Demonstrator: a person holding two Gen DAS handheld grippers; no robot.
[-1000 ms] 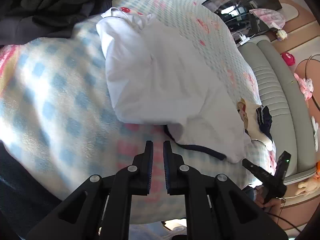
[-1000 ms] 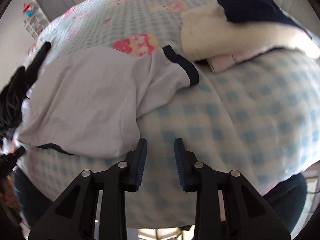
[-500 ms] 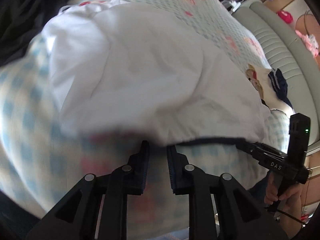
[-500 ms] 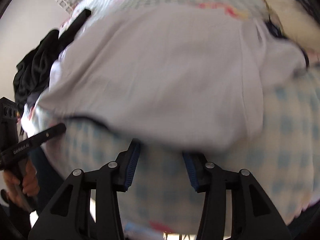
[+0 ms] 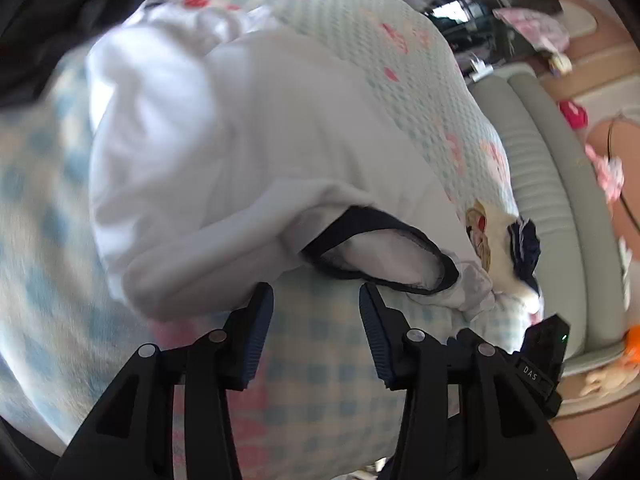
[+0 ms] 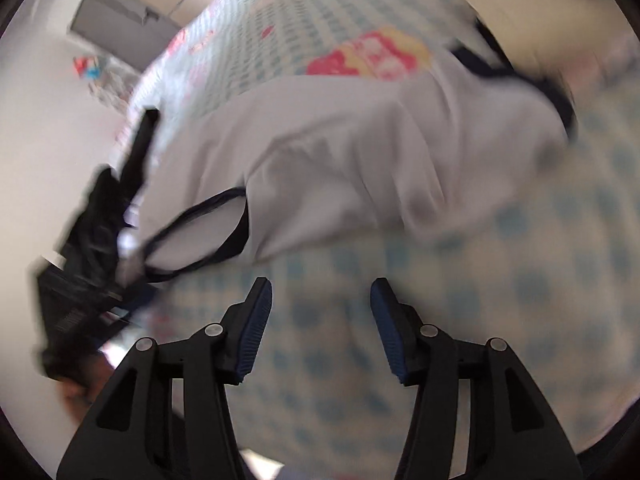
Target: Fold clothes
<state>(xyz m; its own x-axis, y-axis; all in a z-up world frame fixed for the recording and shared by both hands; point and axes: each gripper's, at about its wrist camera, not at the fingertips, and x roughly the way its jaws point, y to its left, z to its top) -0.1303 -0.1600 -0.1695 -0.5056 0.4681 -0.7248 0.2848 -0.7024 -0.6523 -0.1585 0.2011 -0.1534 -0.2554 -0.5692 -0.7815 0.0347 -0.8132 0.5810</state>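
Observation:
A white T-shirt (image 5: pixel 260 140) with navy trim lies bunched on the blue-checked blanket (image 5: pixel 320 368). Its navy-edged opening (image 5: pixel 380 252) gapes just beyond my left gripper (image 5: pixel 316 296), whose jaws are opening with only blanket between them. Its left fingertip sits at the shirt's rolled edge. In the right wrist view the same shirt (image 6: pixel 360 152) lies ahead of my right gripper (image 6: pixel 320 286). Those jaws are opening too, over bare blanket, a little short of the shirt. The navy opening (image 6: pixel 200 236) is up to the left. The picture is blurred.
Folded cream and navy clothes (image 5: pixel 516 240) sit on the bed's far right. A dark garment (image 5: pixel 40 0) lies at the top left. A padded grey-green bench (image 5: pixel 560 200) runs along the bed. The other gripper (image 5: pixel 544 356) and a hand (image 6: pixel 80 392) show at the edges.
Both pairs of jaws have spread apart from nearly shut. The shirt's near edge has bunched up, and its navy-trimmed opening now shows in front of both grippers.

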